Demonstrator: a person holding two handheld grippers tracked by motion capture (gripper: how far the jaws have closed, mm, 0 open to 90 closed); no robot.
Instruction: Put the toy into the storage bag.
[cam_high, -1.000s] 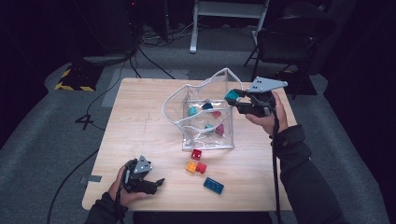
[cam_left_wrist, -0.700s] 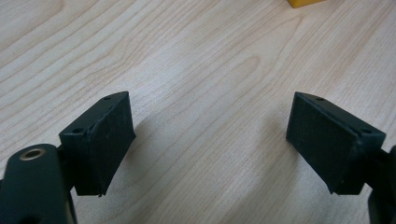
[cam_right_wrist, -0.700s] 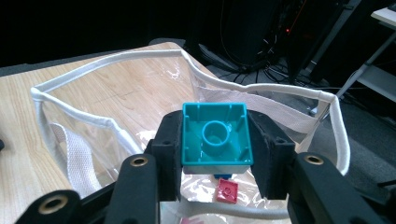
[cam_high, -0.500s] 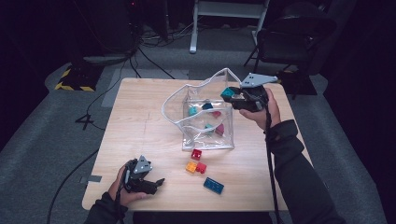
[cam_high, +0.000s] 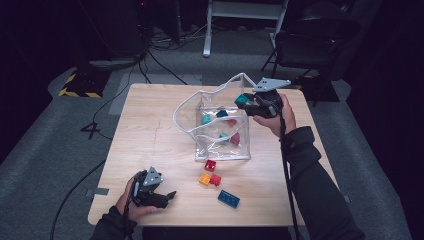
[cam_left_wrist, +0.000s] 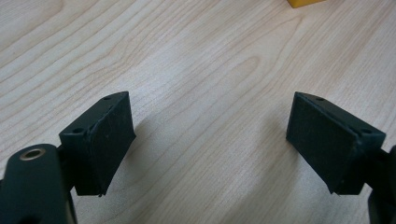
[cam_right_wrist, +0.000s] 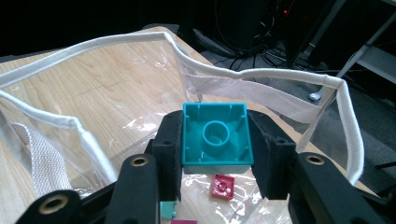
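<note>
Right tongs: held in the person's right hand at the far right side of the surface, tipped toward the bag.
Right tongs' grip: closed on a teal block, one pad pressed flat on each side; the block's hollow underside with its round tube faces the camera riding on the tongs.
Teal block, place: up in the air at the bag's far right corner, just above the white rim, touching nothing but the pads; in the high view it shows at the tip of the tongs.
Bag: clear plastic with white edging, standing open-mouthed near the middle of the surface, its walls slack and wavy.
Inside the bag: several small blocks on the bottom, teal and pink ones among them; a pink block lies just below the held one in the right gripper view.
Left tongs: in the left hand at the near left corner, lying low on the wood and well apart from the bag.
Left tongs' grip: the two pads stand apart with bare wood between them; they hold nothing.
Loose blocks: a red block just in front of the bag; an orange block touching a second red one; a blue brick nearest the front edge.
Ahead of the left tongs: a corner of the orange block at the top edge of the left gripper view.
</note>
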